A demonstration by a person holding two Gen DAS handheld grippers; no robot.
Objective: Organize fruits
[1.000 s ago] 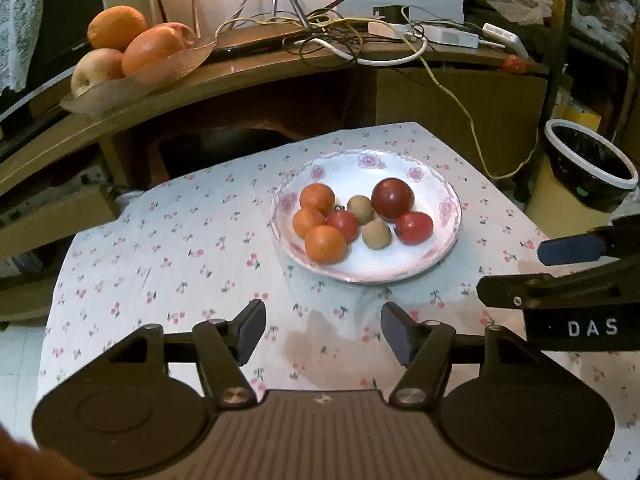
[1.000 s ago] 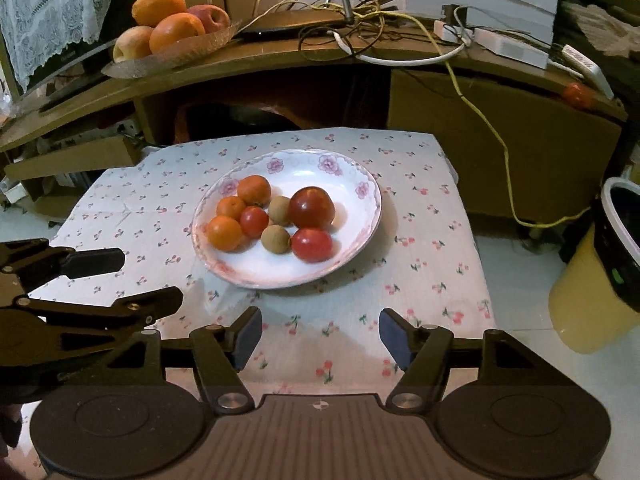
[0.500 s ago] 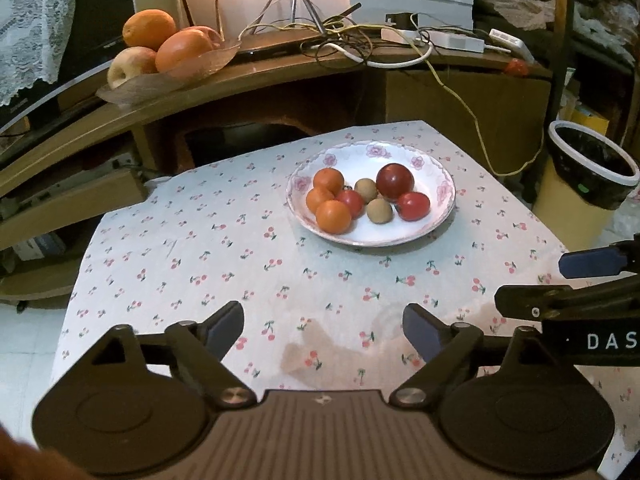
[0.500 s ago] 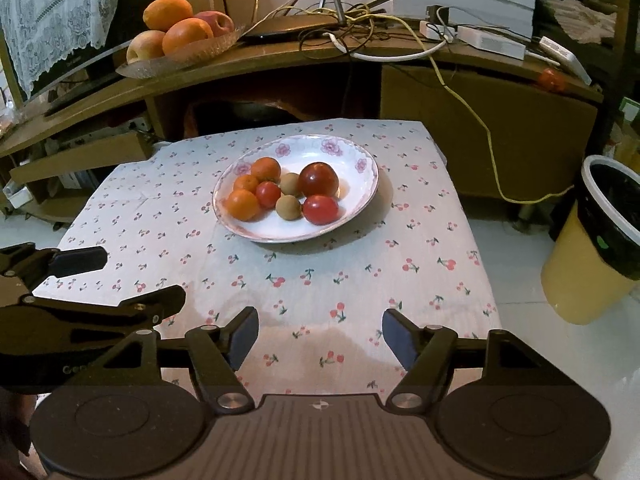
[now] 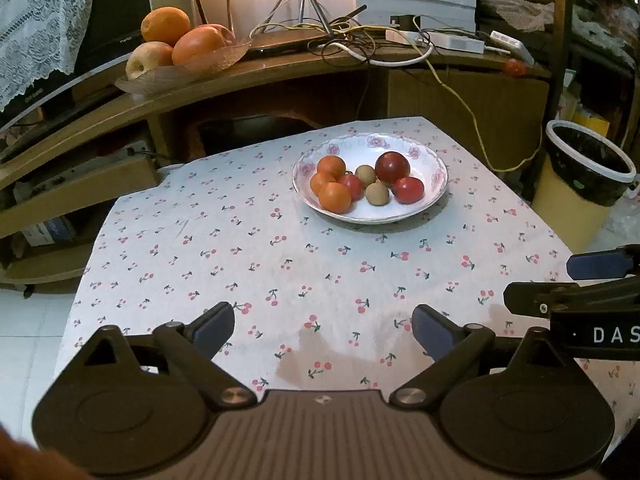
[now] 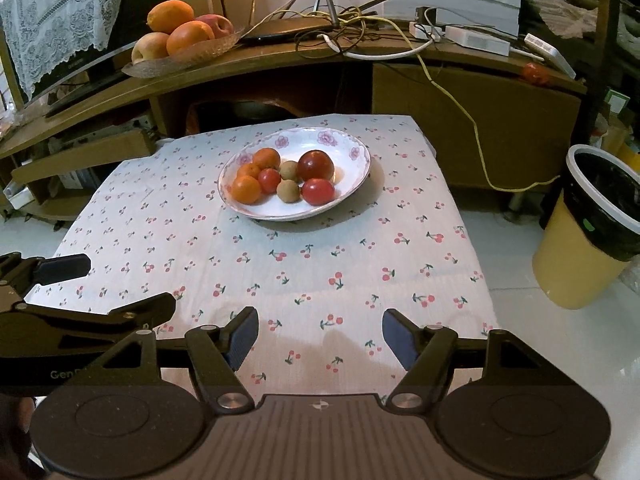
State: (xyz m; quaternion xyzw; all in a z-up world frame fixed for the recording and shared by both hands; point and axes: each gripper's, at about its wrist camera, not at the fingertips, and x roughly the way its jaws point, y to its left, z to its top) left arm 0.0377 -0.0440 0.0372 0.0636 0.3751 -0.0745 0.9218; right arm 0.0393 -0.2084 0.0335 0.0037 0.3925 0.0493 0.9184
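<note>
While both tools hang over the near edge of the table (image 5: 208, 240), my left hand-held gripper (image 5: 323, 330) is opening, its jaws now spread wide with nothing between them but cherry-print cloth. My right hand-held gripper (image 6: 320, 340) stands partly open and likewise empty; only the cloth shows between its blue pads (image 6: 244, 334).

The fruit sits together on a white plate (image 6: 352, 148) with a pink flower rim, placed toward the far side of the table, well apart from both tools. On the plate:
- three oranges (image 6: 246, 189) grouped at the left, touching one another;
- one large dark red fruit (image 6: 316, 165) at the back right, possibly an apple or a plum; the view is too coarse to tell;
- two smaller red fruits (image 6: 318, 191), one in the middle, one at the front right;
- two small brown fruits (image 6: 289, 191) between them.

Behind the table, a wooden shelf (image 6: 280, 64) carries a glass dish (image 6: 192, 54) with larger oranges and apples, beside a tangle of cables (image 6: 352, 28). A yellow bin (image 6: 592, 240) with a black liner stands on the floor to the right of the table.
</note>
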